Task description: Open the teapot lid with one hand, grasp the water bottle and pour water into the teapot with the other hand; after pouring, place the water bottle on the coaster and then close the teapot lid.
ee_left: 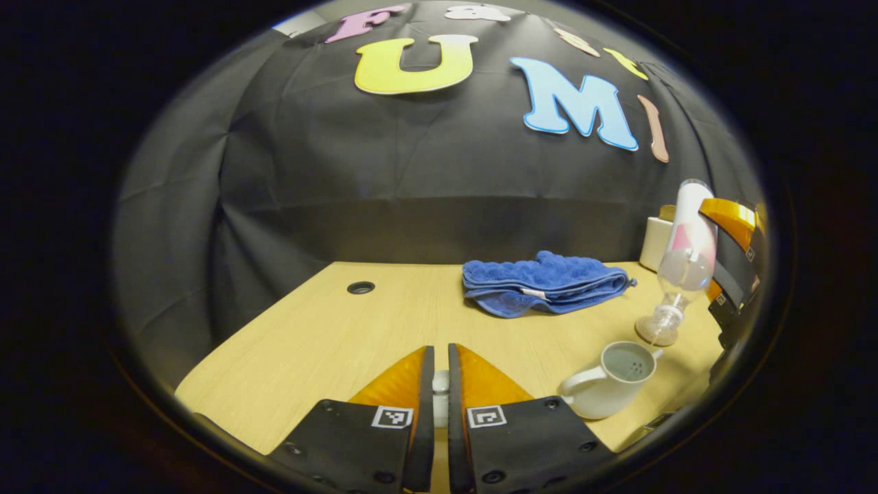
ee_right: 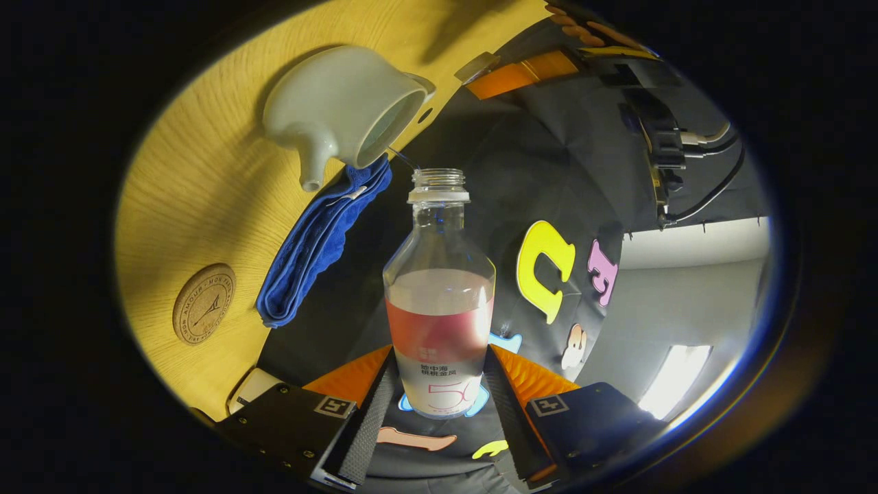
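- Water bottle [ee_right: 439, 302]: clamped between the right gripper [ee_right: 439, 401] fingers, tipped steeply, its open neck just above the teapot [ee_left: 609, 381] mouth on the table [ee_left: 329, 343], a thin stream falling in.
- Left gripper [ee_left: 440, 391]: fingers nearly closed on a small pale piece, probably the lid, left of the teapot.
- Coaster [ee_right: 204, 303]: beyond the blue towel [ee_right: 322, 240] from the teapot, the bottle's next stop.

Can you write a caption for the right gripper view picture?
The right gripper tips a bottle upside down, pouring water into the open teapot.
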Demonstrator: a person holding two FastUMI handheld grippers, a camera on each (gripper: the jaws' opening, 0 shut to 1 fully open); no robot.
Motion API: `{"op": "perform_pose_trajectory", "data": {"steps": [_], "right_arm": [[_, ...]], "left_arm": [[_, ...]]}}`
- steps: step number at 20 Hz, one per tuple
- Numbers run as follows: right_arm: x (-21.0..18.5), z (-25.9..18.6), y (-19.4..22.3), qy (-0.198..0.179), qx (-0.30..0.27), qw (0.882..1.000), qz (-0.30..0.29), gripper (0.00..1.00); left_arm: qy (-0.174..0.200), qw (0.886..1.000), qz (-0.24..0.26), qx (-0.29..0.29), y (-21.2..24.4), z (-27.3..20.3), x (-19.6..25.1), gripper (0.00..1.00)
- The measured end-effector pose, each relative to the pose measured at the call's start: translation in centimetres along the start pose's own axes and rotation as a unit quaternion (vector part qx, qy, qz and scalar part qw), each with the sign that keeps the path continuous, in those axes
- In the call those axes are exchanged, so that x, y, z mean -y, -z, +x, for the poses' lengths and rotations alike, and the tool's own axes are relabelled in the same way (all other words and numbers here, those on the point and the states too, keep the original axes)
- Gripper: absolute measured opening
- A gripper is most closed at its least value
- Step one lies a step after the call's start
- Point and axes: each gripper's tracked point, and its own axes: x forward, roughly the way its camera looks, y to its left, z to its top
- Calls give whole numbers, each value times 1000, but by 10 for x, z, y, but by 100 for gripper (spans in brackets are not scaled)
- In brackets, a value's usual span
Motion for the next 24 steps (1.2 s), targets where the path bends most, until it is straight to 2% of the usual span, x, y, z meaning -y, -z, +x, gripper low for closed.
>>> {"op": "perform_pose_trajectory", "data": {"steps": [7,9,13,16,18,19,22,24], "right_arm": [[1,-3,-1,4,4,1000,-6,77],[-5,-1,1,-7,0,1000,12,77],[-21,-5,2,-47,-11,993,104,77],[-37,-7,0,-87,-24,973,214,77],[-46,-10,0,-116,-40,945,302,77],[-55,-12,-2,-133,-49,924,355,77],[-71,-17,-3,-171,-83,845,500,77],[-81,-20,-6,-191,-98,784,582,78]], "left_arm": [[-1,1000,3,2,-1,0,0,15],[-1,1000,3,2,-1,-2,0,15],[0,1000,4,3,-2,-2,0,15],[0,1000,4,2,-1,-2,1,15],[1,1000,4,2,-2,-1,2,15],[2,1000,3,2,-2,-1,2,15],[3,1000,4,3,-2,-2,3,15],[4,1000,4,3,-2,-3,3,15]]}}
